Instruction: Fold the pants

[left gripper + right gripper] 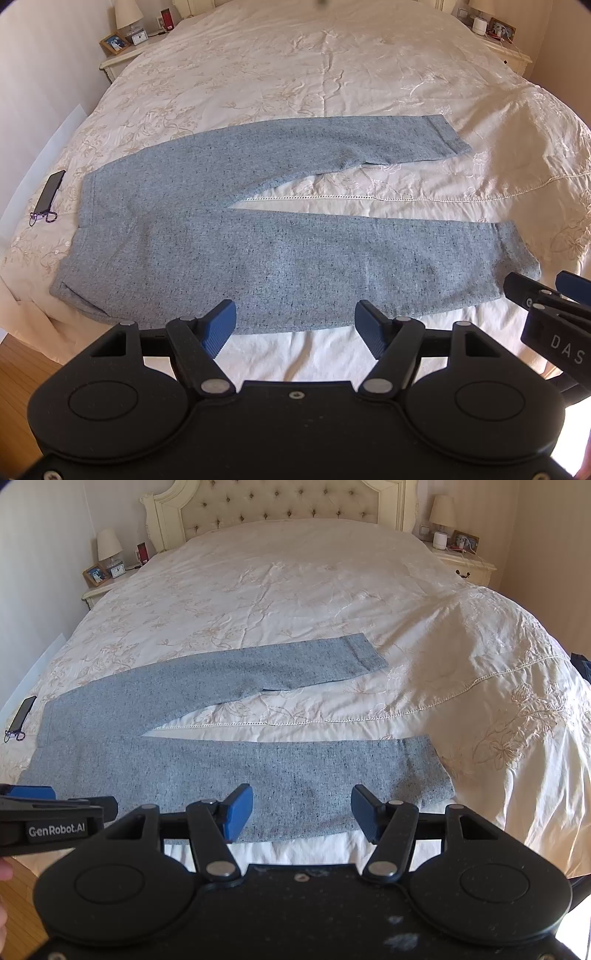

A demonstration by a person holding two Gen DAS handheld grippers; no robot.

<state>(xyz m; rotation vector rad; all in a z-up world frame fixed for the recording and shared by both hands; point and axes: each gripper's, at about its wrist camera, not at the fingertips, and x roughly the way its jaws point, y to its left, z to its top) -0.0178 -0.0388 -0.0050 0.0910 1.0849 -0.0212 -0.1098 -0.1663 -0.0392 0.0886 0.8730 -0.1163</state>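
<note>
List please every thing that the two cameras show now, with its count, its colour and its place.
pants: one, speckled blue-grey, spread flat on the bed, waist to the left, legs apart
bed cover: one, cream with flower embroidery, over the whole bed
headboard: one, cream, tufted, at the far end
phone: one, dark, with a strap, on the cover left of the waist
lamps: two, cream shades, one on each nightstand
nightstands: two, cream, either side of the headboard
photo frame: one, wooden, left nightstand; small things beside it too small to name
left gripper: black with blue pads, open, above the near leg
right gripper: black with blue pads, open, above the near leg
</note>
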